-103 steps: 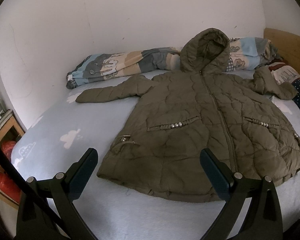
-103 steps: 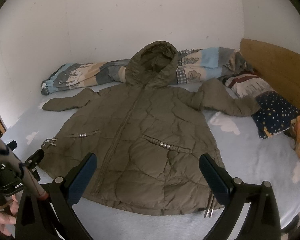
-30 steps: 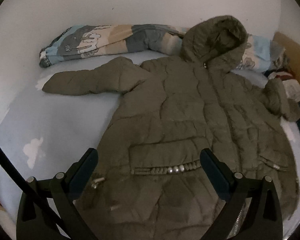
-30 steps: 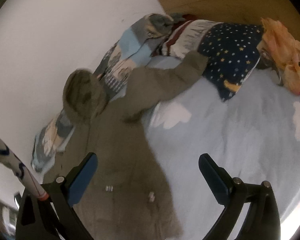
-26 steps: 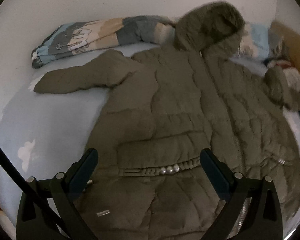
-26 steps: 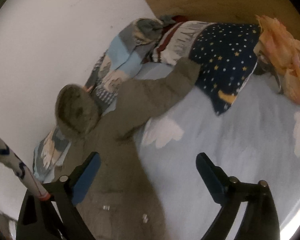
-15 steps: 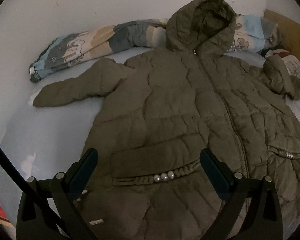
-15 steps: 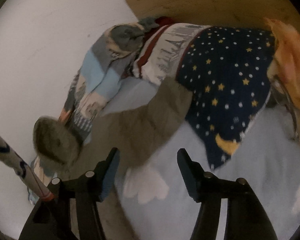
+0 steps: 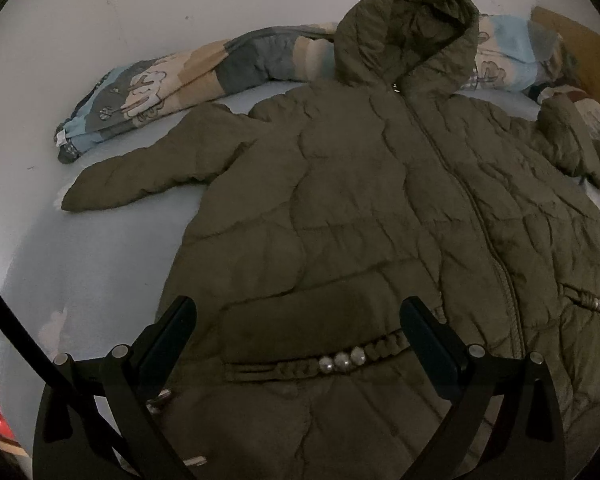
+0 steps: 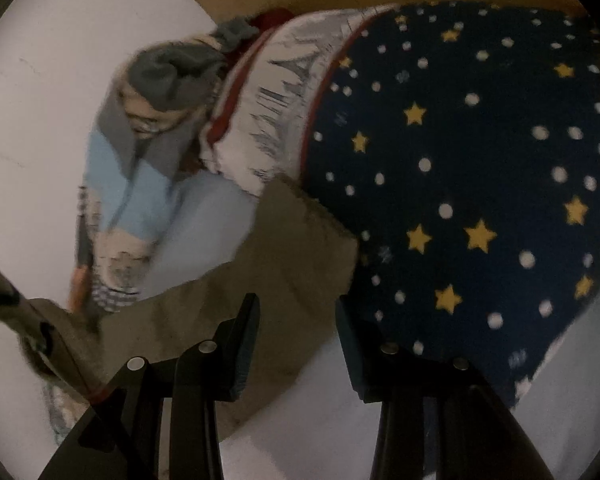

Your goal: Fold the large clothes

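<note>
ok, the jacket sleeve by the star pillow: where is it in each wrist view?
Left wrist: sleeve at far right edge, cuff toward the patterned pillows.
Right wrist: sleeve centre frame, cuff against the star pillow, just ahead of the right tongs.
Shared landmark: rolled striped blanket.

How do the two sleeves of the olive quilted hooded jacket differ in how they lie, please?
The jacket's picture-left sleeve lies flat on the pale blue sheet, stretched outward. The picture-right sleeve ends against the star-patterned navy pillow, with the right gripper at it. Both are the same olive quilting.
</note>
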Tool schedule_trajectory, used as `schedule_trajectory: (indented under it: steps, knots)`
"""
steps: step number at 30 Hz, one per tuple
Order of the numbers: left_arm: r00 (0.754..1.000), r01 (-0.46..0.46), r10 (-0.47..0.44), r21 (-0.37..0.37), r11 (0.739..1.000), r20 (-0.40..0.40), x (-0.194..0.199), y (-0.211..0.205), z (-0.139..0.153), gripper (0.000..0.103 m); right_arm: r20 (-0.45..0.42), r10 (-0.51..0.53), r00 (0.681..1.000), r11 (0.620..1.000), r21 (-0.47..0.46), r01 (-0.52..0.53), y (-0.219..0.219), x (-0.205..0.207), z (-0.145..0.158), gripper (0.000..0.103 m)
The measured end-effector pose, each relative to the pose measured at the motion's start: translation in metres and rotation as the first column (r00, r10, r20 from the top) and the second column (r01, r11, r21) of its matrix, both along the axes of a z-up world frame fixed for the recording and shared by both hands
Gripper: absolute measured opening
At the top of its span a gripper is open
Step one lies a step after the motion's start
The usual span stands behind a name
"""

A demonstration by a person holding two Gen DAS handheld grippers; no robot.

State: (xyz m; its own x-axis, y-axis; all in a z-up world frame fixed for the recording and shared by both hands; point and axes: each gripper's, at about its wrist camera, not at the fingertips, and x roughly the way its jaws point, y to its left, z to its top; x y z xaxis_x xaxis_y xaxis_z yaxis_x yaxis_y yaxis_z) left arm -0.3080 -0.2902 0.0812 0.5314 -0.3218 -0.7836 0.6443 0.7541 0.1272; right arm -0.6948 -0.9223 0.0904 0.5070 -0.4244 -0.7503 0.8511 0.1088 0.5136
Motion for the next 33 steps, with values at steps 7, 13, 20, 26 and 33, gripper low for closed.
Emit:
schedule_trajectory:
  steps: [7,13,20,26,33]
  knots:
    - [0.999,0.014,-0.014,0.016,1.000,-0.035,0.003,-0.004,-0.012,0.102,-0.054,-0.041,0.998,0.999,0.025,0.043,-0.027,0.004,-0.031,0.044]
    - [1.000,0.017,-0.016,0.013,1.000,-0.021,-0.001,-0.004,-0.011,0.102,-0.117,-0.006,0.993,1.000,-0.029,0.003,-0.029,0.024,-0.028,0.019]
    - [1.000,0.017,-0.017,-0.014,1.000,-0.022,-0.005,-0.001,-0.004,0.102,-0.067,-0.060,0.996,0.987,-0.155,0.049,0.001,0.000,0.034,0.016]
    - [0.995,0.024,-0.018,0.060,0.998,-0.098,-0.003,-0.009,-0.028,0.102,-0.006,-0.029,1.000,0.971,-0.239,0.026,0.037,-0.005,0.111,0.016]
    - [0.991,-0.010,0.011,0.007,1.000,-0.131,0.002,-0.003,-0.016,0.102,0.020,0.087,0.996,0.938,-0.339,-0.075,0.101,0.032,0.201,0.016]
